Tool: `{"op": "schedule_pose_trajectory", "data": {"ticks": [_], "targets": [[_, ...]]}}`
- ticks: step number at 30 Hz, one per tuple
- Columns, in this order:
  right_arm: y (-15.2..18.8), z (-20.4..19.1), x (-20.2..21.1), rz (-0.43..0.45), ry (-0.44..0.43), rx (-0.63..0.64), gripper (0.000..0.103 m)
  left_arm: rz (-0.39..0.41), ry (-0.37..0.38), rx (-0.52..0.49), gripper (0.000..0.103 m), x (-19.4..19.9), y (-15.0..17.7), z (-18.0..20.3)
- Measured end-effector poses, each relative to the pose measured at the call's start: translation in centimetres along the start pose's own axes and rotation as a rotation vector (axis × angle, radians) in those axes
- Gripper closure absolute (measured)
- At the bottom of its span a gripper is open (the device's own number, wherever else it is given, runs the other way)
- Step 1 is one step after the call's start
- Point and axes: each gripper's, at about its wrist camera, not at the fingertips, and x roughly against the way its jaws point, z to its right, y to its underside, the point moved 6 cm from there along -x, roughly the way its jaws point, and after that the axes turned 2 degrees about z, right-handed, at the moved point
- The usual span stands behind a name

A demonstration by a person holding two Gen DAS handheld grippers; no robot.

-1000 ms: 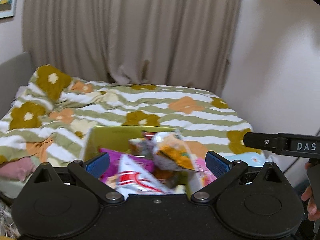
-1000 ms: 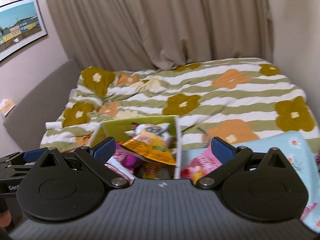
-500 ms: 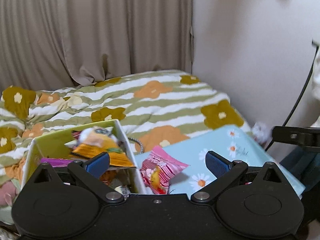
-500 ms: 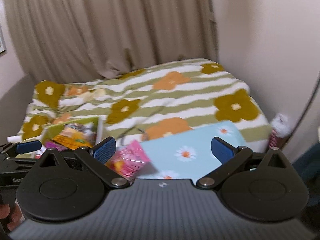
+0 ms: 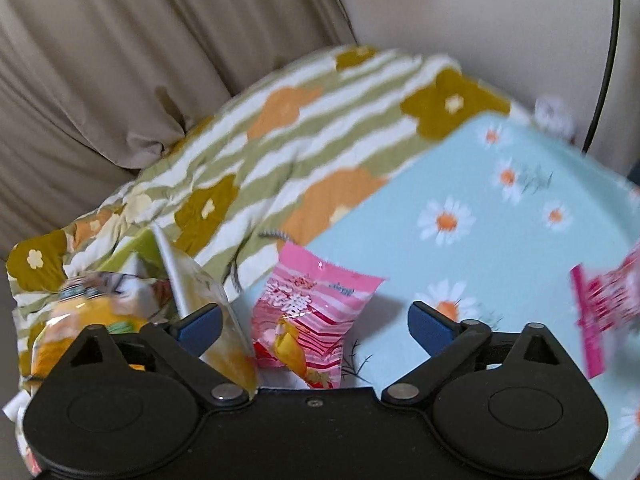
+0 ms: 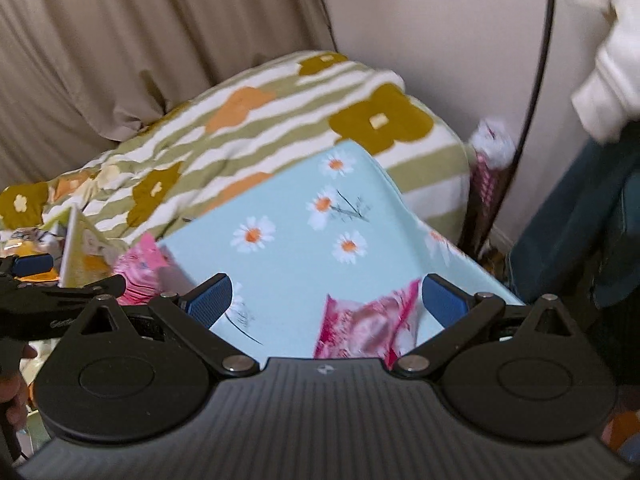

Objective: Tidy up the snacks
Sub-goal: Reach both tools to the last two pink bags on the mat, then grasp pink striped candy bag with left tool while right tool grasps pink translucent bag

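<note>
Both views have swung since a second ago: then each camera looked across the flower-patterned quilt (image 5: pixel 304 128) at the yellow-green box (image 5: pixel 132 248) straight ahead; now both point down at the light blue daisy-print surface (image 5: pixel 472 184), and the box sits at the left edge of each view.

The left gripper (image 5: pixel 314 326) stands wide with its jaws just having closed a little. A pink striped snack packet (image 5: pixel 310 312) lies between its fingers at the near left corner of the blue surface, just beside the box wall; the pads do not press on it. An orange packet (image 5: pixel 92 312) and others fill the box behind the left finger.

The right gripper (image 6: pixel 326 300) is also spread wide, empty. A second pink packet (image 6: pixel 368 328), blurred, lies on the blue surface near its right finger, close to the near edge; whether it touches the pad cannot be told.
</note>
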Motion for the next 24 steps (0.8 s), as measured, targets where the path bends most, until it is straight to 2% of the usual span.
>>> {"op": "schedule_pose_trajectory", "data": {"ticks": [5,9,17,20,22,24], "targets": [[1.8,1.3,-2.4,-0.033,0.035,-0.028,0.000,-0.125,-0.024,-0.073,0.005,-4.5,0.3,1.0],[3.0,2.1,-4.0,-0.070,0.035,-0.067,0.000,-0.190,-0.051,-0.117,0.005,-6.9,0.5,1.5],[4.2,2.5,-6.3,-0.118,0.049,-0.047,0.000,-0.248,-0.098,-0.130,0.007,-9.6,0.9,1.0],[4.4,2.4,-7.0,-0.126,0.048,-0.036,0.000,-0.252,-0.107,-0.149,0.016,-10.1,0.8,1.1],[4.5,2.3,-7.3,-0.134,0.047,-0.029,0.000,-0.247,-0.122,-0.174,0.026,-10.1,0.6,1.0],[4.6,2.0,-7.6,-0.139,0.047,-0.015,0.000,-0.242,-0.110,-0.179,0.027,-9.9,0.6,1.0]]}}
